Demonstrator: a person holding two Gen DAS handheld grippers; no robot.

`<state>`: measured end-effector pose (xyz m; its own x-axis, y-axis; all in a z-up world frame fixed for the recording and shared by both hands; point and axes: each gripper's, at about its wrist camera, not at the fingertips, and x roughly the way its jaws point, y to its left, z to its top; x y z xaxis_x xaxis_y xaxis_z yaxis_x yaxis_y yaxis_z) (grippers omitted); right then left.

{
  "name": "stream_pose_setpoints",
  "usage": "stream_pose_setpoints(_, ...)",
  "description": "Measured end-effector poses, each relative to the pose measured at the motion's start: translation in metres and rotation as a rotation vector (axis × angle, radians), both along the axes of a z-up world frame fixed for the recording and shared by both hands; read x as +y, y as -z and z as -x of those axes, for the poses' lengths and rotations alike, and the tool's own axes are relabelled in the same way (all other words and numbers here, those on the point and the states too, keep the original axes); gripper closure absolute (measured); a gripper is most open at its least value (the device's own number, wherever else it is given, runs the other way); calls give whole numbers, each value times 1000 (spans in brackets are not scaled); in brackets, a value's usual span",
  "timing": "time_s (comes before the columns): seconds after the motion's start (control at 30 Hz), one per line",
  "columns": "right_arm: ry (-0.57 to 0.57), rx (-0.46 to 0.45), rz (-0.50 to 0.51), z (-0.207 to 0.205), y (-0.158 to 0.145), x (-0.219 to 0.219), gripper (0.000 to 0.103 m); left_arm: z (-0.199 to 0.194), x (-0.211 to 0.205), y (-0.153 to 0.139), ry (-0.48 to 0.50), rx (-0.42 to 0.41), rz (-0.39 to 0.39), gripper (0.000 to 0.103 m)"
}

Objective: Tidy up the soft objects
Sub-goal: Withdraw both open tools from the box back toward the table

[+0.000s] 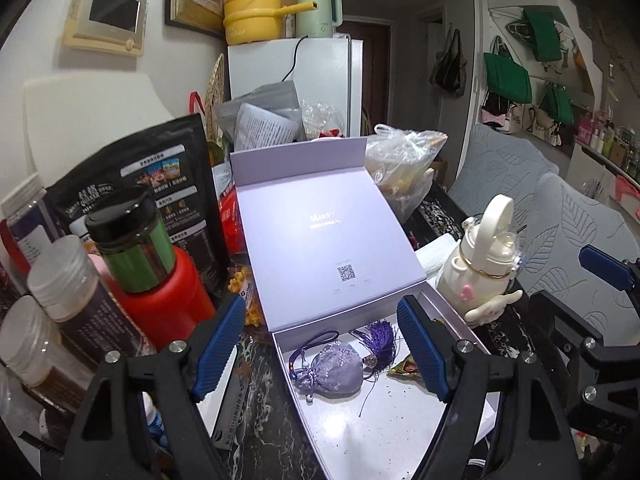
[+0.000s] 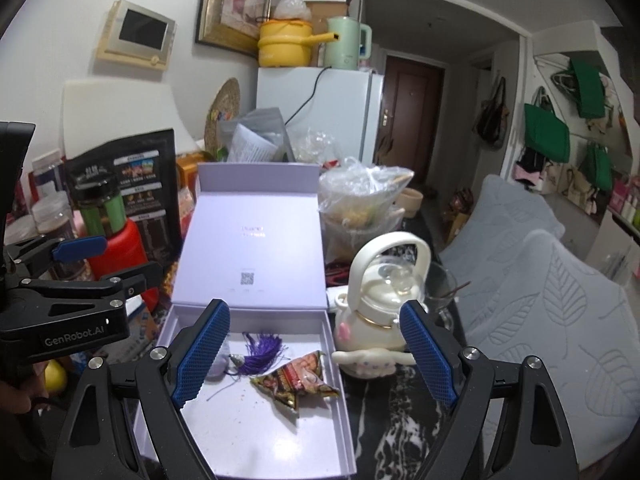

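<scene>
Both your tools stand wide and hold nothing: the left tool (image 1: 320, 344) hovers over the box (image 1: 452, 320), the right tool (image 2: 316, 354) over its right edge. The pouch (image 1: 334, 368) lies inside the box, near the back wall, its tassel (image 1: 378, 338) just to its right and a snack packet (image 2: 296, 378) further right. The pouch looks light and squashy, so pinch its plump body, not the slippery cord. Mind the bottle (image 2: 384, 304) just right of the box.
</scene>
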<state>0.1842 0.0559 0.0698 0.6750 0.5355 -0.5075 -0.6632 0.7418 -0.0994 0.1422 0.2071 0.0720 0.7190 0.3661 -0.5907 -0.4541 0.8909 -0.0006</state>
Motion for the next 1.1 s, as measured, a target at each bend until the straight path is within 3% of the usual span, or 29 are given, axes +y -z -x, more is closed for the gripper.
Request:
stream_pose_setpoints(0.63,34,-79,-40,69,-37,-54,15,66,-52,-46,60,-96,-59,25)
stream_pose_setpoints(1.1,75,-77,-34,115,-29,-91,15,109,-89,-43,122,-114,-62,25)
